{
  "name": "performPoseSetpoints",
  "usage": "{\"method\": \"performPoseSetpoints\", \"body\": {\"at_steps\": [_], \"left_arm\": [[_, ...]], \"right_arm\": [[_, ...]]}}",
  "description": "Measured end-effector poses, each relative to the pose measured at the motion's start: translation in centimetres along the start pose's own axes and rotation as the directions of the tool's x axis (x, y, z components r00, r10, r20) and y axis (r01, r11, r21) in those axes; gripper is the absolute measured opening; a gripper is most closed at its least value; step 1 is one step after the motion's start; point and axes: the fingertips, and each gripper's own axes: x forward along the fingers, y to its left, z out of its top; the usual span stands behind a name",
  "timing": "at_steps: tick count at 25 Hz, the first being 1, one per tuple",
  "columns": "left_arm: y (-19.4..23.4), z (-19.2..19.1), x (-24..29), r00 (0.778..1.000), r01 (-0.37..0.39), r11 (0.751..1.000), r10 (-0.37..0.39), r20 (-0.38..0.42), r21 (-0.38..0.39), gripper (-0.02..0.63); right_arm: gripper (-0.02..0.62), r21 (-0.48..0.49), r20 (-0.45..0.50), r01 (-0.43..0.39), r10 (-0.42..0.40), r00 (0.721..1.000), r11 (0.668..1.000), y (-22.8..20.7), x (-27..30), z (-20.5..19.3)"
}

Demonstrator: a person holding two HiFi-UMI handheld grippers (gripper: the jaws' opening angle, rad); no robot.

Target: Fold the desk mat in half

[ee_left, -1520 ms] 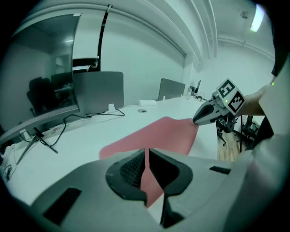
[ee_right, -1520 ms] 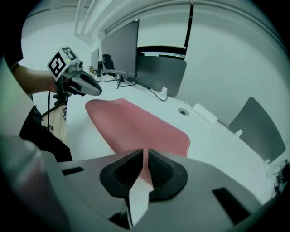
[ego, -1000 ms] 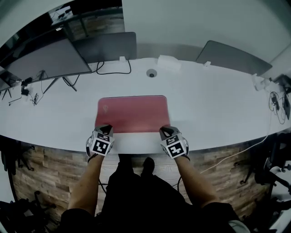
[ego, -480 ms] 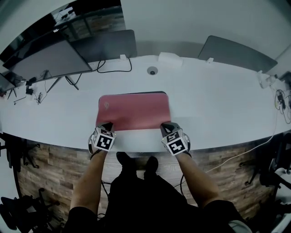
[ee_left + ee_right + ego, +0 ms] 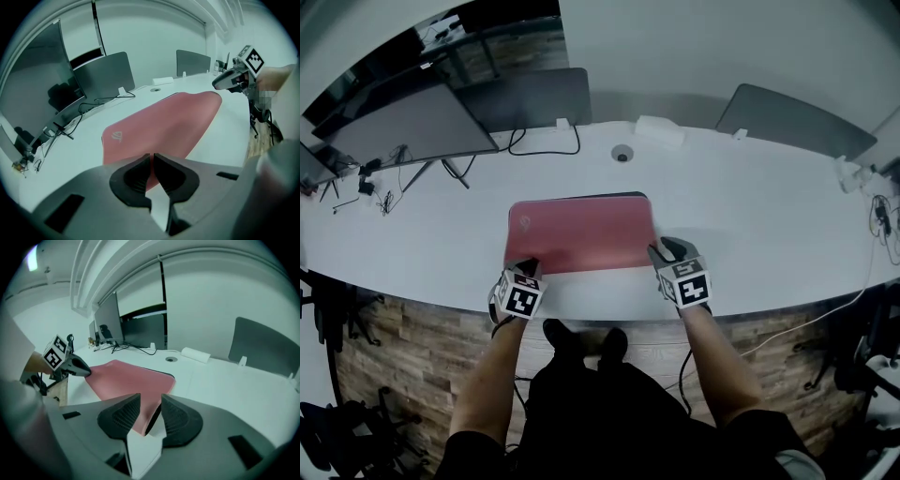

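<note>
**A:** How will the desk mat [image 5: 579, 234] handle?

**B:** Thin, limp and light, I'd judge. It sags between holds, so it wants a pinch at both near corners. The dark underside showing along its far edge looks rubbery, so it will likely drag on the table [image 5: 750, 216] rather than slide.

**A:** Where is it, and who has it?

**B:** It's at the middle of the table, with its near long edge just back from the table's front edge. The left gripper [image 5: 528, 270] has its fingers [image 5: 136, 176] pinched narrow on the near-left corner, which curls up. The right gripper [image 5: 662, 251] is opening its fingers [image 5: 119, 420]. The near-right corner stands between them, unpressed.

**A:** Room to carry it over?

**B:** There's bare table beyond the far edge, up to the cable grommet [image 5: 622, 153] and the white box [image 5: 661, 131]. Both sides are open too.
</note>
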Motion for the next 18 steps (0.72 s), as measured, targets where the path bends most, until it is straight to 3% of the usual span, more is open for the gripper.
{"method": "performPoseSetpoints", "body": {"at_steps": [2,5,10,13,16,18], "left_arm": [[0.2,0.1,-0.4,1.0,0.006,1.0,-0.006,0.01,-0.013,0.032],[1.0,0.9,-1.1,0.999,0.013,0.999,-0.011,0.047,-0.038,0.032],[3.8,1.1,-2.1,0.999,0.009,0.989,-0.004,0.035,-0.148,0.032],[4.3,1.3,-1.6,0.998,0.048,0.986,-0.043,0.038,-0.159,0.032],[4.2,1.5,-0.8,0.997,0.061,0.994,-0.057,0.042,-0.089,0.032],[3.9,1.3,-0.1,0.998,0.057,0.998,-0.055,0.043,-0.04,0.032]], "right_arm": [[0.179,0.088,-0.055,-0.066,0.071,0.996,0.994,-0.6,1.1,-0.5],[0.199,0.245,-0.121,-0.193,0.227,0.966,0.95,-0.2,2.7,-1.6],[0.215,0.355,-0.162,-0.218,0.289,0.943,0.909,-1.4,4.6,-1.3],[0.188,0.372,-0.213,-0.21,0.304,0.929,0.904,-1.6,5.7,-0.9],[0.053,0.379,-0.207,-0.188,0.281,0.937,0.906,-2.5,5.9,0.2],[0.023,0.394,-0.197,-0.19,0.285,0.938,0.899,-3.0,5.7,0.6]]}}
